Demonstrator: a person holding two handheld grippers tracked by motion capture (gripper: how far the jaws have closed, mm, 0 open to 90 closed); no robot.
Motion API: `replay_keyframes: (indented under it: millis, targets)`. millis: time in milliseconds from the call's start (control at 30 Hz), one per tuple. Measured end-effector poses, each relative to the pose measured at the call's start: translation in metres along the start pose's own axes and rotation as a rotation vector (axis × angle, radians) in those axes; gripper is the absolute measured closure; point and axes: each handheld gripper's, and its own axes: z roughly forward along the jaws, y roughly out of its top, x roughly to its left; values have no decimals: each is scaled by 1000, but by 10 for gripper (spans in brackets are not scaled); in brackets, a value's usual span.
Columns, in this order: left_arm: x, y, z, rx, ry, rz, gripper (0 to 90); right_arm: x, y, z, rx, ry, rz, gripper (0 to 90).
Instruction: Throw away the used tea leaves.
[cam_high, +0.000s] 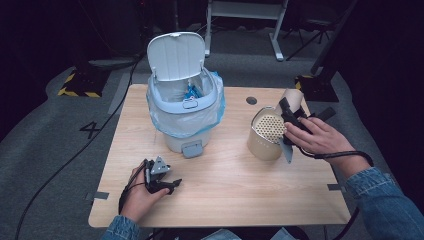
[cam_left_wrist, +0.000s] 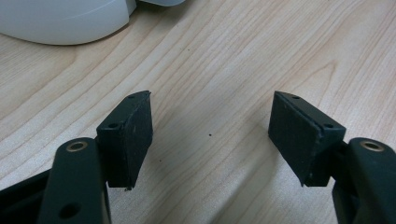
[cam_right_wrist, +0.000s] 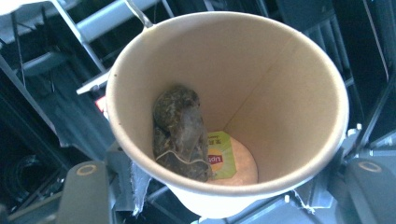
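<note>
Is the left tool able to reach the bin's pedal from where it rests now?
Probably yes: the left tool lies open on the table, with bare wood between it and the pedal.

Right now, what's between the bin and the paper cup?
In the high view, the gold strainer can stands on the table between the bin and the paper cup that the right gripper holds.

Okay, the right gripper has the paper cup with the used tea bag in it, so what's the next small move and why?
Probably tip the paper cup further over the strainer canister. The right gripper holds it above that perforated top, and the wet tea bag with its tag clings to the inside wall. The lidded bin stands open, likely for the solids afterwards. The left gripper rests open on the table.
</note>
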Motion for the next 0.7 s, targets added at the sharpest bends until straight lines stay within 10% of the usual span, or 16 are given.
replay_keyframes:
  millis: [700]
  targets:
    - [0, 0, 0, 0, 0, 0, 311, -11, -2, -1, 135, -23, -47, 345]
